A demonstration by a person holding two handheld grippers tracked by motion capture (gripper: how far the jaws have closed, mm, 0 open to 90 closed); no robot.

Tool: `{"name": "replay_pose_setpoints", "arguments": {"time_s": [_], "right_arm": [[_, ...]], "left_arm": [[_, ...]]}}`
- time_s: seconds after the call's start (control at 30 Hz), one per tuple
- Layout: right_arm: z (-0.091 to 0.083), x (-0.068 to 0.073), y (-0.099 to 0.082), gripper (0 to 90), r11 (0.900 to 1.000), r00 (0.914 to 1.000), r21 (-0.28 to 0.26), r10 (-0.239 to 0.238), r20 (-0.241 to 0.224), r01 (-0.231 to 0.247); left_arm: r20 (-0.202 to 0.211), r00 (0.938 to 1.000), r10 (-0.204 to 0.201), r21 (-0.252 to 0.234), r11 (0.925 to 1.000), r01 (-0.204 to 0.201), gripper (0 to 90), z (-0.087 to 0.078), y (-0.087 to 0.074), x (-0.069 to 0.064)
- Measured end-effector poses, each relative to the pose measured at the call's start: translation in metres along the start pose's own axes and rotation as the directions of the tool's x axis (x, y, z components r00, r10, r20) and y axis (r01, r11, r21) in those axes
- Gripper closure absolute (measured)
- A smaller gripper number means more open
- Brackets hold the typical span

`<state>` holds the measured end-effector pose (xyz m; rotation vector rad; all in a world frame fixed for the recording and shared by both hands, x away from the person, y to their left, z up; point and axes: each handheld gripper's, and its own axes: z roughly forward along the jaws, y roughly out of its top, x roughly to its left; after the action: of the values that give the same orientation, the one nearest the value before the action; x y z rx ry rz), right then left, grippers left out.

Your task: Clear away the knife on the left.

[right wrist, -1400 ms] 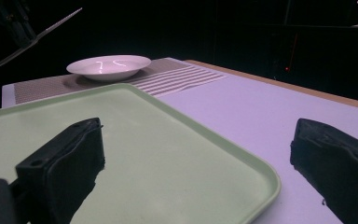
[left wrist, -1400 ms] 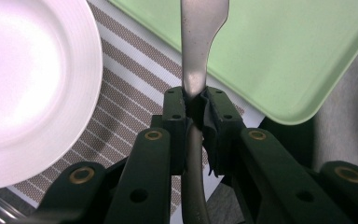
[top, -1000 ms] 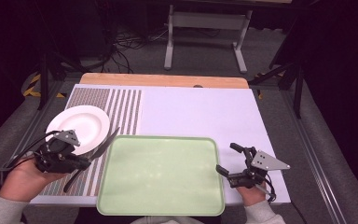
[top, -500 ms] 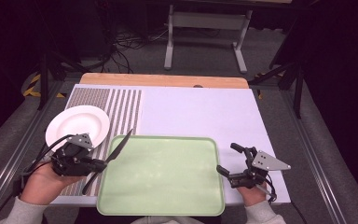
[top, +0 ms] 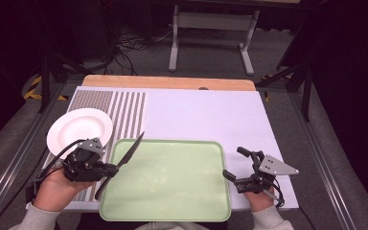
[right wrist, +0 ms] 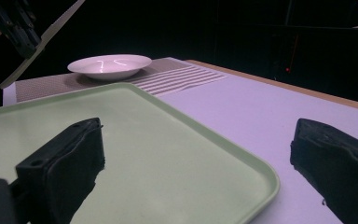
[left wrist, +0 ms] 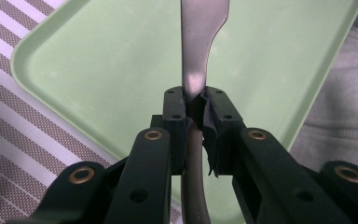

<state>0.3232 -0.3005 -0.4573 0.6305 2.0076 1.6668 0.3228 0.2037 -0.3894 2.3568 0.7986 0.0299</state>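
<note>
A dark table knife (top: 130,149) is pinched at its middle by my left gripper (top: 116,167), which is shut on it. The blade points up and away over the left rim of a pale green tray (top: 172,191), and the handle end hangs below the jaws. In the left gripper view the pads (left wrist: 175,105) clamp the knife (left wrist: 200,37) above the tray (left wrist: 98,70). My right gripper (top: 232,163) stands open by the tray's right rim, nothing between its jaws. The right gripper view looks across the tray (right wrist: 135,140), with the knife (right wrist: 51,32) at the far left.
A white plate (top: 79,132) rests on the striped placemat (top: 124,108) left of the tray, close behind my left hand. The table's white top (top: 206,115) stretches behind the tray to a wooden back edge (top: 167,82). Metal stands rise beyond the table.
My left gripper has carried the knife to the right, from beside the plate to the tray's left rim. The right gripper has stayed where it was.
</note>
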Motion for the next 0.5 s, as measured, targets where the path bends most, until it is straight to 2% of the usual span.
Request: {"name": "replay_pose_setpoints", "arguments": {"time_s": [0.13,0.23,0.5], "right_arm": [[0.001,-0.001,-0.001,3.1,1.0000,1.0000,0.001,0.002,-0.004,-0.002],[0.001,-0.001,-0.001,3.1,1.0000,1.0000,0.001,0.003,-0.004,-0.003],[0.000,-0.001,-0.001,3.1,1.0000,1.0000,-0.002,0.003,-0.005,-0.003]], "left_arm": [[0.011,0.9999,0.005,-0.002,1.0000,-0.005,80.1,0.007,0.003,-0.004],[0.012,0.9999,-0.003,0.016,0.9999,0.002,80.1,0.013,0.005,-0.005],[0.025,0.9976,-0.065,0.049,0.9968,0.064,80.0,0.027,0.007,-0.008]]}}
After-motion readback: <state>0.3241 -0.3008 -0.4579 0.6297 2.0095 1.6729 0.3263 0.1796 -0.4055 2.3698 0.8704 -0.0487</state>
